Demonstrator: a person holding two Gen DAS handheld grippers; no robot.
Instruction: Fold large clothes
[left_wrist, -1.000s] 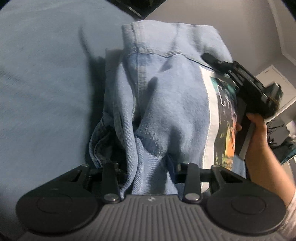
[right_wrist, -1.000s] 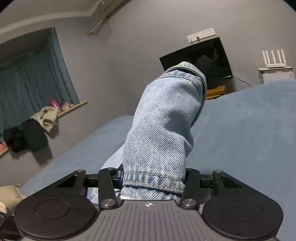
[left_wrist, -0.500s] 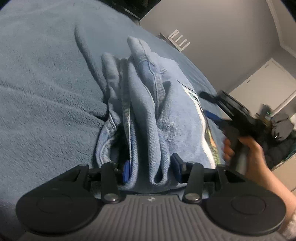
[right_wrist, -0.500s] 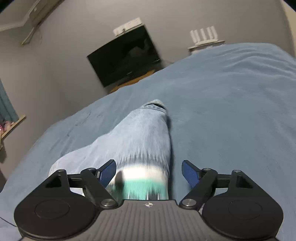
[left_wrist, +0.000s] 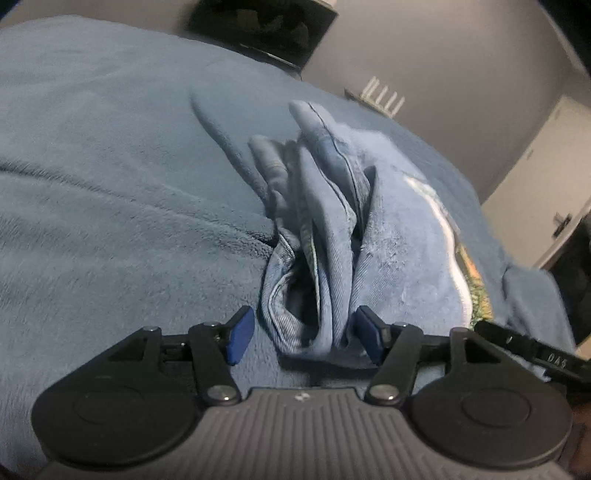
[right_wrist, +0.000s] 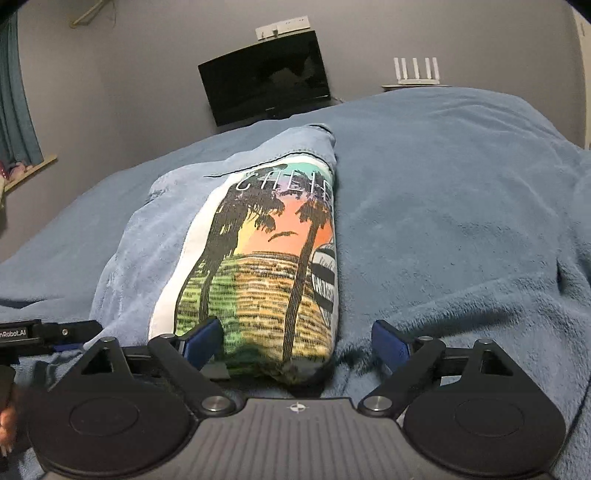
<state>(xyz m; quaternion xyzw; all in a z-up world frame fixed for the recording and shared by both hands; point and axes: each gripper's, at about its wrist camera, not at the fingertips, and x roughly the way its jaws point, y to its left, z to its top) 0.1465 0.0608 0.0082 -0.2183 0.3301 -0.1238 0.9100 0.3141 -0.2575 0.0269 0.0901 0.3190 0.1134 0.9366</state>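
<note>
Two tongs, left (left_wrist: 302, 338) and right (right_wrist: 295, 341), spread wide, gripping nothing; folded denim jacket (left_wrist: 328, 236), printed palm panel, on fleecy blue bed (right_wrist: 461, 221).

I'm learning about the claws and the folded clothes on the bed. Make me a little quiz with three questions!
1. True or false: the left claw is squeezing the denim jacket.
2. What trees are pictured on the printed panel? A) pine B) palm C) oak
3. Fill in: the folded bundle lies on a blue ____.

Key: 1 false, its jaws stand open around the fabric. 2 B. 3 blanket; the right claw is open too.
</note>
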